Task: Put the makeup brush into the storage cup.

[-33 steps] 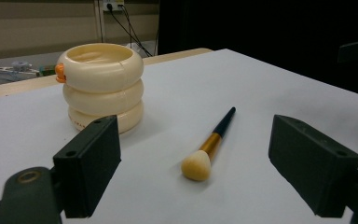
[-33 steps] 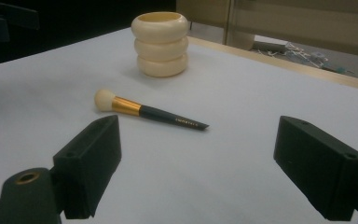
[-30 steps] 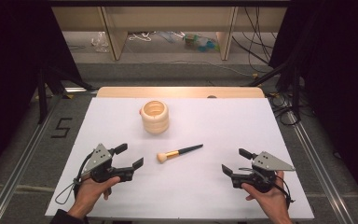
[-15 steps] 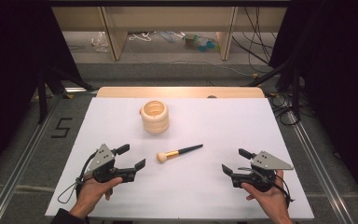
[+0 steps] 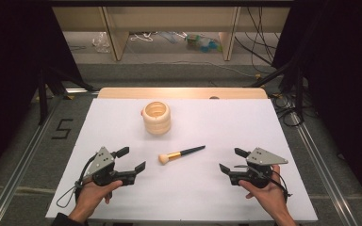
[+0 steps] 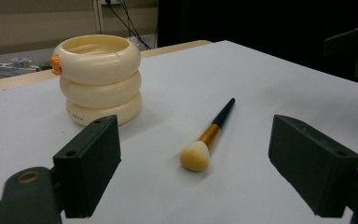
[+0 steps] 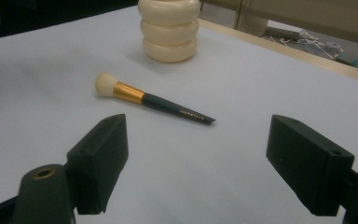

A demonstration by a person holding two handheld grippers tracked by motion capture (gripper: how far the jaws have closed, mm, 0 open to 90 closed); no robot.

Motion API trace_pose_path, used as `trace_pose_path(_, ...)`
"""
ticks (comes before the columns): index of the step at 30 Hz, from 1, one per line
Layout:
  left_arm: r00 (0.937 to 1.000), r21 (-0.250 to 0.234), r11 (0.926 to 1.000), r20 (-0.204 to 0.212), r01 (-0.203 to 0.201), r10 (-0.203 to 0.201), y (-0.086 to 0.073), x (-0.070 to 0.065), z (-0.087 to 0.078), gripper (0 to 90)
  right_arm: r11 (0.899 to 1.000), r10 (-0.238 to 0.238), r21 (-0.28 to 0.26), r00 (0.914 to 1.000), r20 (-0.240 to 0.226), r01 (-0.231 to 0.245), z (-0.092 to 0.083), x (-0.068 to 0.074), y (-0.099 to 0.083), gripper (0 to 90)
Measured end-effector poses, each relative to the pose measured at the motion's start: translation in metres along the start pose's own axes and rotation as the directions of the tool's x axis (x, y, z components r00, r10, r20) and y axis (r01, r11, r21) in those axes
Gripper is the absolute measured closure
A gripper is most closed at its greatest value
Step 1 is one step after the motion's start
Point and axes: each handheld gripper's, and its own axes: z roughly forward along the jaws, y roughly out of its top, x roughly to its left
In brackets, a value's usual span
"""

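Note:
A makeup brush (image 5: 180,153) with a cream head, gold ferrule and dark handle lies flat on the white table between both grippers; it also lies ahead in the left gripper view (image 6: 207,138) and the right gripper view (image 7: 151,101). A cream ribbed holder (image 5: 156,117) of stacked rings stands upright behind it (image 6: 98,77) (image 7: 169,29). My left gripper (image 5: 131,159) rests low at the front left, open and empty, its jaws pointing at the brush head. My right gripper (image 5: 232,160) sits at the front right, open and empty, a short way from the handle tip.
The white table sheet (image 5: 245,127) has a wooden strip (image 5: 181,93) along its far edge. Beyond it are floor, cables and shelf legs (image 5: 230,42). Metal rails (image 5: 318,155) run along both sides of the table.
My left gripper has shifted slightly right and forward toward the brush head. The right gripper, brush and holder have stayed put.

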Motion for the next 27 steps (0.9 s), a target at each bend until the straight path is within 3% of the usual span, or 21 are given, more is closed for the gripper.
trace_pose_path(4,0.9999,-0.002,1.0000,-0.007,0.009,-0.009,0.000,0.000,0.000,16.8,1.000,-0.024,0.002,0.9997,-0.006,0.024,0.006,0.001,0.009,21.7)
trace_pose_path(7,0.9999,-0.008,0.9999,0.001,0.011,-0.011,0.000,0.000,0.001,16.8,0.996,-0.081,0.036,0.9965,-0.020,0.082,0.015,-0.001,0.019,20.8)
trace_pose_path(16,0.9999,0.001,1.0000,-0.011,0.006,-0.006,0.001,0.001,0.001,17.0,0.987,-0.114,0.105,0.9893,-0.091,0.123,0.036,0.001,0.035,19.1)
trace_pose_path(18,1.0000,-0.001,1.0000,-0.009,0.004,-0.004,0.001,0.001,0.002,17.3,0.979,-0.124,0.141,0.9823,-0.140,0.144,0.045,0.004,0.041,19.7)
trace_pose_path(22,0.9999,-0.003,0.9999,0.002,0.014,-0.014,0.001,0.000,0.004,17.3,0.965,-0.156,0.181,0.9717,-0.177,0.188,0.055,0.007,0.049,19.8)
trace_pose_path(27,1.0000,0.013,0.9999,-0.002,0.002,-0.002,0.001,0.000,0.004,17.5,0.948,-0.155,0.238,0.9601,-0.233,0.211,0.076,0.011,0.057,20.7)
